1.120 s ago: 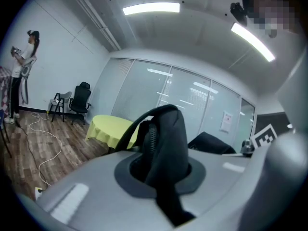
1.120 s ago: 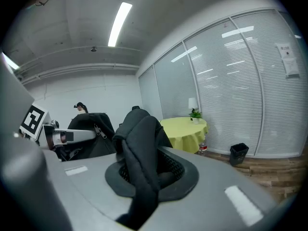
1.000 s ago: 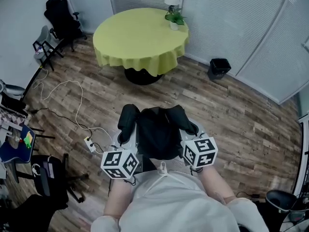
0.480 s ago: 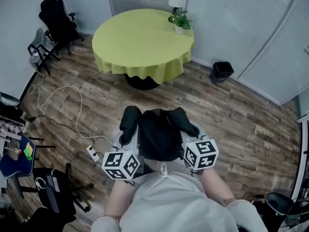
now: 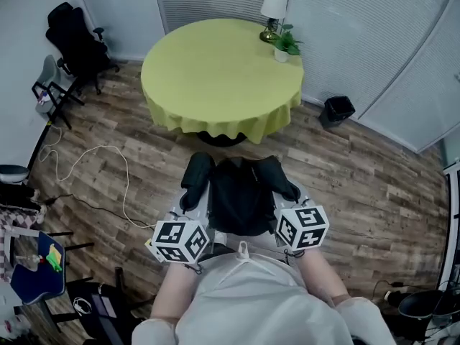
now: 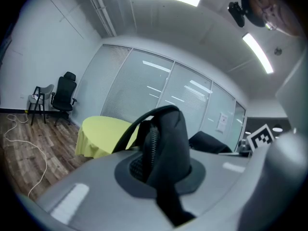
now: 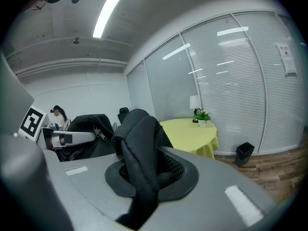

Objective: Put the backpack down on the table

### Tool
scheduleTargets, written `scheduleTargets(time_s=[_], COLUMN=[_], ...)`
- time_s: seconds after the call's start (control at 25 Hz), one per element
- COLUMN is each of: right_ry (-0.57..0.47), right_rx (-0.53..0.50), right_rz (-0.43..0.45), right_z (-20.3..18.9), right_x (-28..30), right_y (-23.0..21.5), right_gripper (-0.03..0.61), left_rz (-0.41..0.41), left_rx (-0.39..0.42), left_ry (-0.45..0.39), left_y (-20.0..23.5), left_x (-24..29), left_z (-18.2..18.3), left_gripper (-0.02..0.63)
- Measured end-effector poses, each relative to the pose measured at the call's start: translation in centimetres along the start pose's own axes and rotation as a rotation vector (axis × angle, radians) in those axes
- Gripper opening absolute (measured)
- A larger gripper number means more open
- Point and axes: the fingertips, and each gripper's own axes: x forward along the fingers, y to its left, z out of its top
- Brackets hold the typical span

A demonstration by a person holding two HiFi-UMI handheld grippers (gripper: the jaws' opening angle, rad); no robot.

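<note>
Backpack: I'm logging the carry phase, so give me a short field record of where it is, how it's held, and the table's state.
backpack: black, held up in front of the person, short of the table
left gripper: shut on one shoulder strap
right gripper: shut on the other shoulder strap
table: round, yellow-green cloth; lamp and potted plant at its far edge
task state: backpack not yet on table

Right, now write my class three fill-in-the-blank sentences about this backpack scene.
1. The left gripper and the right gripper each clamp a shoulder ____ of the black backpack.
2. The table ahead is ____ in shape.
3. Beside its lamp stands a potted ____.
Missing words: strap; round; plant.
</note>
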Motion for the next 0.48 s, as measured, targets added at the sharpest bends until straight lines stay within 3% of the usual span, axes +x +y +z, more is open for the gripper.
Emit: scheduleTargets(time_s=[0.48], right_ry=[-0.015], right_rx=[-0.002], right_rz=[-0.02], right_z=[4.6], right_x=[11.5], right_y=[4.5], right_gripper=[0.038], left_rz=[-0.026], left_rx=[-0.001], left_ry=[-0.01], left_y=[10.9], left_x=[5.4], left_z=[6.0], left_gripper=[0.025])
